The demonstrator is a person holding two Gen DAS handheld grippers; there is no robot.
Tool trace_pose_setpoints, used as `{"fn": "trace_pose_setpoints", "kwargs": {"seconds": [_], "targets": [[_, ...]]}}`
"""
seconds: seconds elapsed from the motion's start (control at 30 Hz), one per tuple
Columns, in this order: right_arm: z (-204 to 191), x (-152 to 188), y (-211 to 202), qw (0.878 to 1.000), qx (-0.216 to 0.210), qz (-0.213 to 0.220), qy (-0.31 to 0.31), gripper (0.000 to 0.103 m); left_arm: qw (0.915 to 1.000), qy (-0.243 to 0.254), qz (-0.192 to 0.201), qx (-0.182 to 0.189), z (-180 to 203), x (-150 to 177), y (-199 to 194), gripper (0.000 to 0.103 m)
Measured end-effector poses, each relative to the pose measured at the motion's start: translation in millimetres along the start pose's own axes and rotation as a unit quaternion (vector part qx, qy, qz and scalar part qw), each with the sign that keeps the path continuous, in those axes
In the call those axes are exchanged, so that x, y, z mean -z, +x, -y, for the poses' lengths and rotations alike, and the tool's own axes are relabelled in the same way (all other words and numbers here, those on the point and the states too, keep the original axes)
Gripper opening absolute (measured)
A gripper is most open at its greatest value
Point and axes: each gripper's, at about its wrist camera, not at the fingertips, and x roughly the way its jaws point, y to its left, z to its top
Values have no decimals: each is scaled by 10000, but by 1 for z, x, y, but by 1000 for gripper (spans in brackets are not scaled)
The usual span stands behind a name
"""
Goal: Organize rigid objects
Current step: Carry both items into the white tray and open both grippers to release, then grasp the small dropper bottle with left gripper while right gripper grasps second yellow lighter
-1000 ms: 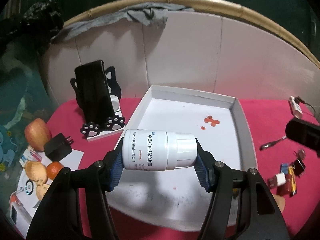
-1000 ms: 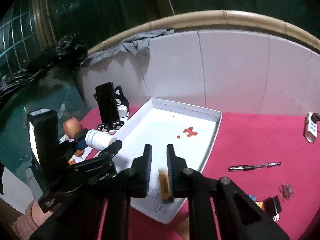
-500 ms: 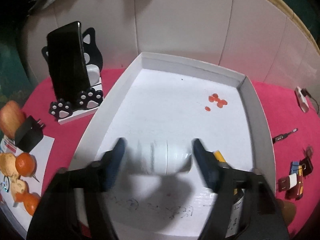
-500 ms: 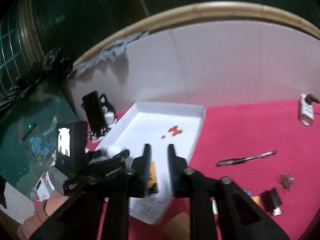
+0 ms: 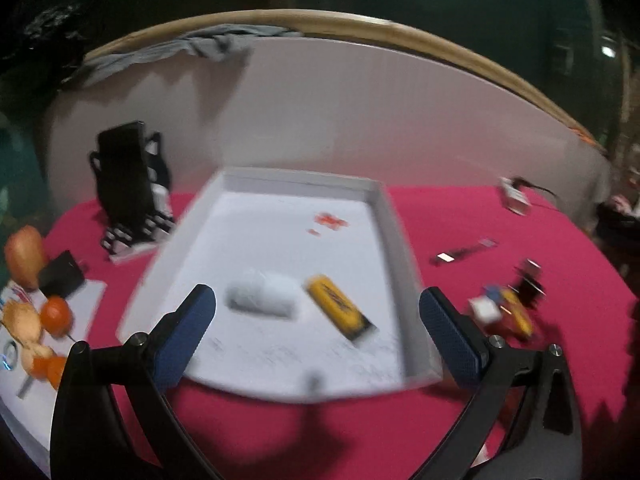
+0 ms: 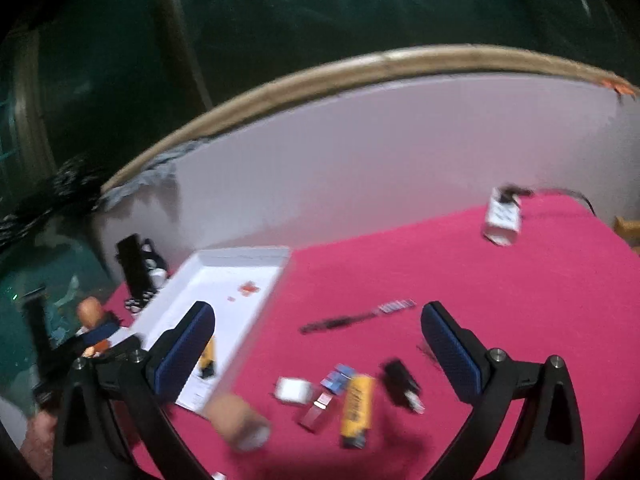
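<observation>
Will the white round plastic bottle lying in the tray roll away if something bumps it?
Probably a little. The white round plastic bottle lies on its side on the smooth floor of the white shallow tray, so a nudge would likely roll it. The tray's raised walls should stop it. It looks stiff, so it probably won't squash.

A pink tablecloth (image 5: pixel 248 432) covers the table. A white panel (image 6: pixel 380 160) stands upright behind it, capped by a tan rail (image 6: pixel 360 66). A grey cloth (image 5: pixel 192 50) hangs over the rail. The surroundings are dark; one light (image 5: pixel 608 51) is visible.
</observation>
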Motion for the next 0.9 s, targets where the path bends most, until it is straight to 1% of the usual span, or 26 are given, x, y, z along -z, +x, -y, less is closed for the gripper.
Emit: {"fn": "trace_pose_setpoints", "kwargs": {"seconds": [0.07, 0.17, 0.23, 0.27, 0.33, 0.4, 0.43, 0.47, 0.5, 0.63, 0.77, 0.87, 0.9], "targets": [[9, 12, 7, 9992, 267, -299, -82, 103, 9990, 107, -233, 356, 15, 12, -6, 103], [17, 32, 14, 9964, 516, -635, -234, 103, 9953, 369, -620, 641, 36, 34, -7, 103], [16, 45, 16, 9948, 548, -781, -347, 103, 9914, 587, -849, 807, 50, 51, -7, 103], [14, 51, 20, 9938, 486, -892, -444, 102, 9897, 663, -938, 860, 55, 58, -7, 103], [8, 60, 27, 9910, 309, -1123, -661, 92, 9857, 751, -1114, 1016, 63, 72, -7, 103], [1, 69, 36, 9866, 143, -1385, -849, 69, 9811, 821, -1306, 1168, 72, 85, -5, 103], [-3, 74, 41, 9839, 106, -1521, -936, 64, 9789, 876, -1381, 1223, 75, 90, -3, 103], [-4, 77, 45, 9821, 99, -1604, -985, 58, 9773, 934, -1430, 1257, 80, 94, -2, 103], [-4, 81, 47, 9805, 106, -1674, -1026, 55, 9758, 994, -1463, 1282, 84, 96, -2, 102], [-8, 85, 60, 9767, 230, -1798, -1151, 51, 9730, 1112, -1535, 1320, 90, 98, 0, 99], [-11, 84, 69, 9755, 356, -1757, -1277, 50, 9688, 1157, -1730, 1347, 95, 103, 8, 96], [-14, 84, 76, 9738, 463, -1701, -1438, 49, 9683, 1310, -1758, 1198, 102, 107, 11, 95], [-15, 85, 78, 9729, 505, -1678, -1507, 46, 9682, 1388, -1751, 1124, 104, 108, 11, 92]]}}
